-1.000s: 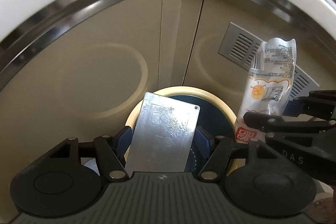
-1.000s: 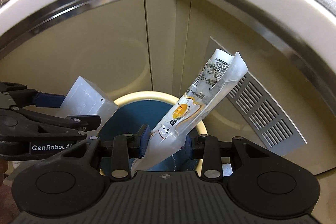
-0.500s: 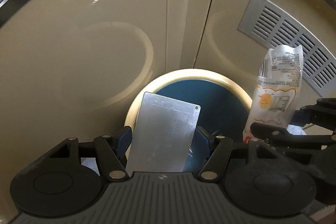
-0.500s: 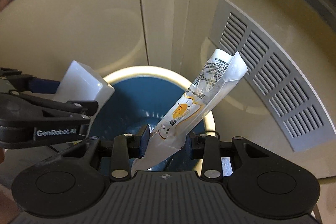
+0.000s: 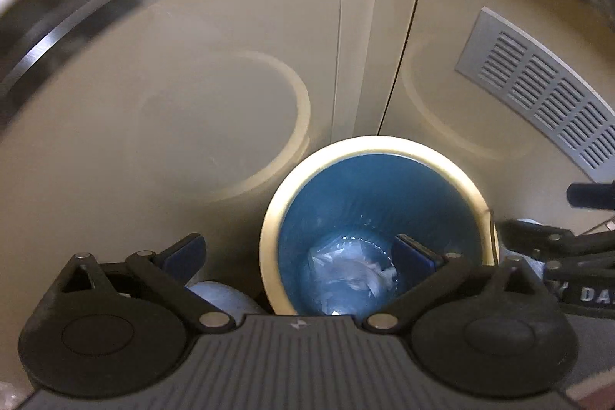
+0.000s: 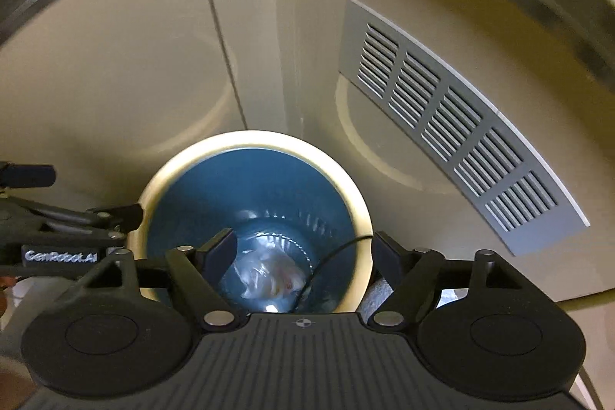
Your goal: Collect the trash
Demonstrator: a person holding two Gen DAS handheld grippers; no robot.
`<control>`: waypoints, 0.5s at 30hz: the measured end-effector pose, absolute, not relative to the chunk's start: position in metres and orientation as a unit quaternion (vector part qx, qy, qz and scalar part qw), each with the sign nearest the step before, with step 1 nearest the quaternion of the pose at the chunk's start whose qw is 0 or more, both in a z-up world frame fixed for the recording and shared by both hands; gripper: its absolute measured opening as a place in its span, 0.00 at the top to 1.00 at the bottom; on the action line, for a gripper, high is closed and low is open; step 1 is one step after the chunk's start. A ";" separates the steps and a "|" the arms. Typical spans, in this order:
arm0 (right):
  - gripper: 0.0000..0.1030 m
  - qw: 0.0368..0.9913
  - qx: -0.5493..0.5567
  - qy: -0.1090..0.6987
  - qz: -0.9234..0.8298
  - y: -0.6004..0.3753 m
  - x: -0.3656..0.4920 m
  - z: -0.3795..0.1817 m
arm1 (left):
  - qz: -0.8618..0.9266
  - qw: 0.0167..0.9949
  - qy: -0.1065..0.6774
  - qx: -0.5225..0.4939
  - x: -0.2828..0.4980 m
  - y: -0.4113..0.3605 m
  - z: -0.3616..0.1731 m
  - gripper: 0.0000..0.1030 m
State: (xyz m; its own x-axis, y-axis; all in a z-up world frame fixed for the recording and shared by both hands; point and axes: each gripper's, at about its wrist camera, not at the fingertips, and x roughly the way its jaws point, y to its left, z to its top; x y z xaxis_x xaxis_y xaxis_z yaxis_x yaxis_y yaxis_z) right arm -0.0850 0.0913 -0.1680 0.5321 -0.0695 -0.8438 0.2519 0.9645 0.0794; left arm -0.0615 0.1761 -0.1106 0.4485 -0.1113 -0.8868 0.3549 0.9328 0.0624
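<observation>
Both tools, the left tool [image 5: 296, 256] and the right tool [image 6: 303, 256], have just spread their jaws and now grip nothing; the flat pack and the wrapper are gone from them; crumpled trash [image 6: 273, 279] lies inside the bin [image 6: 253, 141], so this drop looks done.

The light is dim and warm, giving the cabinet doors [image 5: 192, 125] a yellowish cast. A pale ring of reflected light shows on each door. The bin [image 6: 253, 202] has a bright rim, while its blue inside stays shaded; small glints spark off the crumpled plastic [image 6: 269, 279] at the bottom. Both views bend hard at the edges, curving the metal strip [image 5: 57, 33] and the vent [image 6: 461, 125]. Motion blur smears the upper corners and softens the bin's rim.
</observation>
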 end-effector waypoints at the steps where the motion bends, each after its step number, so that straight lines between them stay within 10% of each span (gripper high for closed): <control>1: 0.18 0.873 0.095 0.470 -0.088 0.094 -0.090 -0.160 | -0.140 0.846 0.501 0.121 -0.067 0.179 -0.103 0.00; 15: 0.06 0.926 0.005 0.374 -0.053 0.130 -0.164 -0.090 | -0.117 0.885 0.433 0.121 -0.142 0.200 -0.027 0.00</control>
State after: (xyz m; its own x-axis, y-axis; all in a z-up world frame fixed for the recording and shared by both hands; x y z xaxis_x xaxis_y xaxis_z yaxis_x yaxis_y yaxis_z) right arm -0.1636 0.1301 -0.0904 0.7146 -0.0952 -0.6931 0.1027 0.9942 -0.0308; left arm -0.1425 0.2004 -0.0274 0.5973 -0.1022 -0.7955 0.3121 0.9433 0.1132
